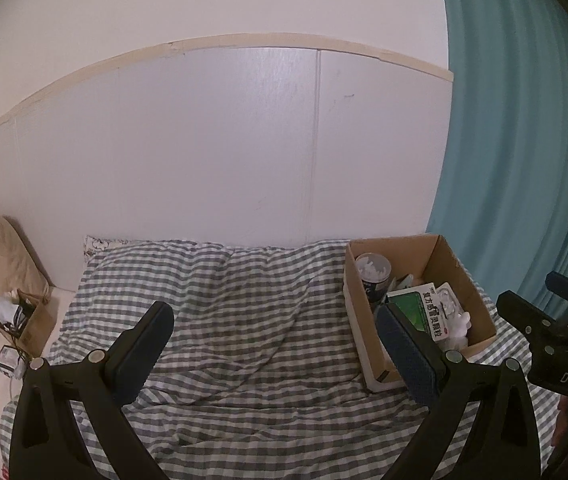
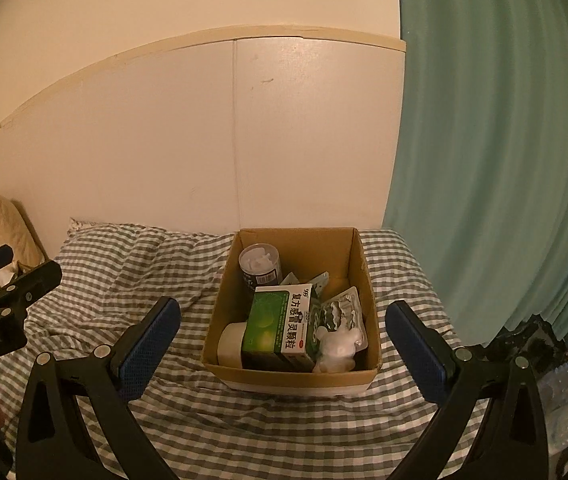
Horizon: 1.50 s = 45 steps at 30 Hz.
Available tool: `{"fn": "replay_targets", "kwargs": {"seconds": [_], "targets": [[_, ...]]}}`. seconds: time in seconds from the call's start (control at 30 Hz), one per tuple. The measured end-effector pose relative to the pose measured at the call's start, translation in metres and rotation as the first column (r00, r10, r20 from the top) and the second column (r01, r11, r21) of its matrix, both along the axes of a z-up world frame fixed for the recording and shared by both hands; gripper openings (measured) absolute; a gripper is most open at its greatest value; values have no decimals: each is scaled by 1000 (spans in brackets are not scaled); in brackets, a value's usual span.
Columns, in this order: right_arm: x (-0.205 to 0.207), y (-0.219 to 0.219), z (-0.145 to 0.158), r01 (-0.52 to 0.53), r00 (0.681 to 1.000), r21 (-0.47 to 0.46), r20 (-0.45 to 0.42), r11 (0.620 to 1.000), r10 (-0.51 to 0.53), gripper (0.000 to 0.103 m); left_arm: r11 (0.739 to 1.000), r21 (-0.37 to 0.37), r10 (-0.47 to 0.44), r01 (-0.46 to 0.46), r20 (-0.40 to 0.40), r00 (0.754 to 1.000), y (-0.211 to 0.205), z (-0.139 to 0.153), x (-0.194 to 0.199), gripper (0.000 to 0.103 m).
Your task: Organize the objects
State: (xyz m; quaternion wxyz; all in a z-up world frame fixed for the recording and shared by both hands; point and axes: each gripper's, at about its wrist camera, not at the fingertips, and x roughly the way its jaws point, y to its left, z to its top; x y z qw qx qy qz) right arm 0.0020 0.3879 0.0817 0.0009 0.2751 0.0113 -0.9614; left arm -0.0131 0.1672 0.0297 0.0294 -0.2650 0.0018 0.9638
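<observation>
An open cardboard box (image 2: 366, 280) stands on a grey checked bed cover (image 2: 124, 280). In it lie a green and white medicine box (image 2: 282, 326), a dark can (image 2: 260, 270), a beige tape roll (image 2: 230, 344), silver blister packs (image 2: 342, 314) and a white figure (image 2: 338, 350). My right gripper (image 2: 284, 344) is open and empty, its fingers on either side of the box front. My left gripper (image 1: 276, 348) is open and empty above the cover, left of the box (image 1: 472, 300). The medicine box (image 1: 416, 308) also shows there.
A teal curtain (image 2: 504, 160) hangs at the right. A white headboard panel (image 1: 204, 140) stands behind the bed. At the far left sit a beige pillow (image 1: 0, 256) and a small cardboard box of clutter (image 1: 24, 320). Bags lie at the right edge (image 2: 564, 368).
</observation>
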Motion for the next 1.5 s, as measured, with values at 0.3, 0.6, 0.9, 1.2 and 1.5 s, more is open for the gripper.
{"fn": "replay_targets", "kwargs": {"seconds": [0.3,0.6,0.9,1.2,1.5], "targets": [[-2,-1,-1,-9,1000,1,9,1000,9,103,1000,-23,5,-5,2,1000,2,-1,0,103],[-2,-4,-3,-14,1000,14,14,1000,13,103,1000,-27,-6,7,18,1000,2,-6,0,103],[-4,-5,-5,-24,999,32,27,999,23,103,1000,-19,-12,13,8,1000,1,-4,0,103],[-4,-5,-5,-22,999,28,30,999,21,103,1000,-7,14,-14,19,1000,-6,-8,-1,103],[-4,-3,-4,-25,999,33,30,999,24,103,1000,-17,8,-8,12,1000,-6,-7,1,103]]}}
